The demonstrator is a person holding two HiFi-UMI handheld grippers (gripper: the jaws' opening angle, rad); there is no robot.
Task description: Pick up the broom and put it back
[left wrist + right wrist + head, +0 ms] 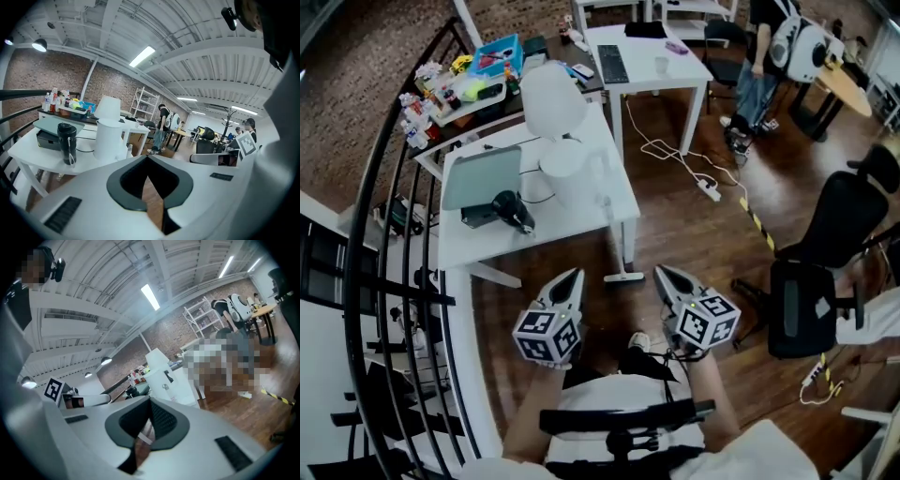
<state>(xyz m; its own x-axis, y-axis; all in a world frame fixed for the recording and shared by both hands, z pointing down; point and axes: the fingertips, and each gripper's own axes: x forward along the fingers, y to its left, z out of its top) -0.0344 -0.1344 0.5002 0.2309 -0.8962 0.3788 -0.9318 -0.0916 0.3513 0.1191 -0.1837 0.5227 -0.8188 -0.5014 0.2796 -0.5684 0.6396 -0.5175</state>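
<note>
Broom (624, 277): head on floor; pale handle blurs against tabletop (487, 242).
Left hand-held gripper (575, 277): closed, empty.
Right hand-held gripper (661, 273): closed, empty.

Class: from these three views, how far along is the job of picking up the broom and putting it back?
Done: nothing visibly. The broom stands beside the white table, head on the floor. In hand: nothing; the left claw and right claw are both shut, empty, short of it. Left, probably: grasp, lift, return it.
</note>
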